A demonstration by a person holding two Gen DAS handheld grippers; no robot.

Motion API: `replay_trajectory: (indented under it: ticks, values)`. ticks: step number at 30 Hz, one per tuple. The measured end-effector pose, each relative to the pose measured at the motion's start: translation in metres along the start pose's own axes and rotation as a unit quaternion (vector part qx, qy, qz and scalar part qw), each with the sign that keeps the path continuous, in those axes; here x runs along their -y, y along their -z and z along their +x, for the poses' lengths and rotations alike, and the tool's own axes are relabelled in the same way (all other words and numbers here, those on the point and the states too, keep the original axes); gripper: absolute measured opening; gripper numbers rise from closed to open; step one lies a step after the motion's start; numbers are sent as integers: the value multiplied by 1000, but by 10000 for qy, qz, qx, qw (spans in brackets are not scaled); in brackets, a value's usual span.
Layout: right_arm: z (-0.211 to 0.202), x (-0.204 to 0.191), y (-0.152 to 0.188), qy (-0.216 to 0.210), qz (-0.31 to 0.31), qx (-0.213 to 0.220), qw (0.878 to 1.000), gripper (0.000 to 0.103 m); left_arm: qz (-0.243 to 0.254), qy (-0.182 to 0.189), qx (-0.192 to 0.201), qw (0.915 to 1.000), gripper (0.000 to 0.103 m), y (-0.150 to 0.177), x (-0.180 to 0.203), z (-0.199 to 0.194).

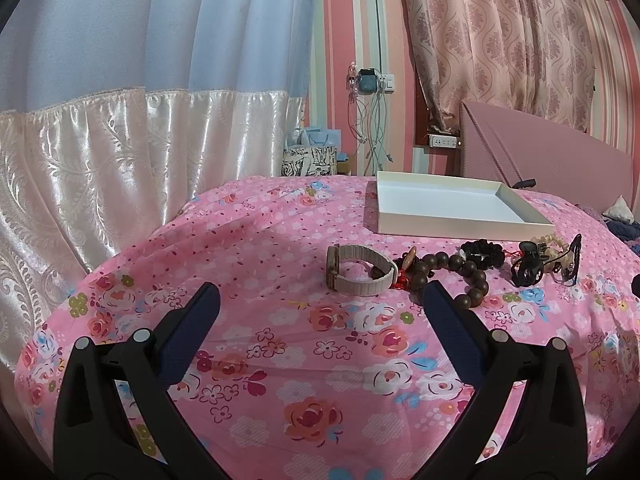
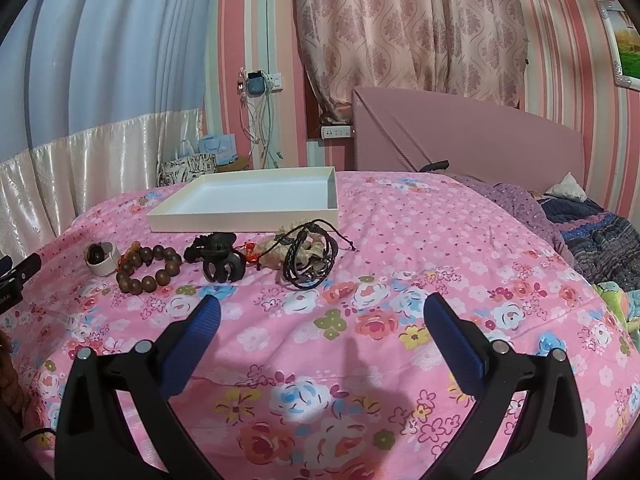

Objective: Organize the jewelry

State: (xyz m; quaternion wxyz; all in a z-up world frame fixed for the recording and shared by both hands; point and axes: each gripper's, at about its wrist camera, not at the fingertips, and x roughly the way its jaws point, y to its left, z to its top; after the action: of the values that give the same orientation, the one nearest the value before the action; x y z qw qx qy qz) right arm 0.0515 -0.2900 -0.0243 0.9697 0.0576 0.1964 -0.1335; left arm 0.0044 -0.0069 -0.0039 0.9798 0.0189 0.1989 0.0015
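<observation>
The left gripper (image 1: pixel 320 300) hangs with its blue-padded fingers (image 1: pixel 452 332) spread wide and nothing between them, low over the pink floral bedsheet (image 1: pixel 280 360), and the right gripper (image 2: pixel 320 312) is likewise splayed and empty; that width looks chosen so either one can straddle a bulky piece from above. Just beyond the left fingertips lies the pale beige strap watch with a round wooden case (image 1: pixel 356 272), resting on its side with its band looped, so a finger could slip through the loop. Touching it on the right is the brown wooden bead bracelet (image 1: pixel 460 276), then a black plastic claw hair clip (image 2: pixel 220 260), a small red knotted charm (image 2: pixel 251 254) and, furthest right, a tangle of black braided cord bracelets (image 2: pixel 312 264) lying over a cream scrunchie (image 2: pixel 276 250). All sit in one row just in front of the shallow white rectangular cardboard tray (image 2: pixel 240 220), which holds nothing yet, presumably so each lift is short. I judge sorting has not begun.
</observation>
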Motion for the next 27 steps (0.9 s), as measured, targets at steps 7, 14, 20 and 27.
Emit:
replay_trajectory:
  ticks: [7, 14, 20, 27]
  values:
    - [1, -1, 0, 2, -24, -23, 10000, 101, -16, 0, 9, 10000, 100, 1, -1, -1]
    - [2, -1, 0, 4, -32, -30, 10000, 101, -15, -1, 12, 10000, 100, 1, -1, -1]
    - [2, 0, 0, 4, -34, -22, 10000, 101, -30, 8, 25, 10000, 100, 1, 0, -2]
    - [2, -1, 0, -1, -41, -25, 10000, 101, -44, 15, 37, 10000, 100, 0, -2, -3]
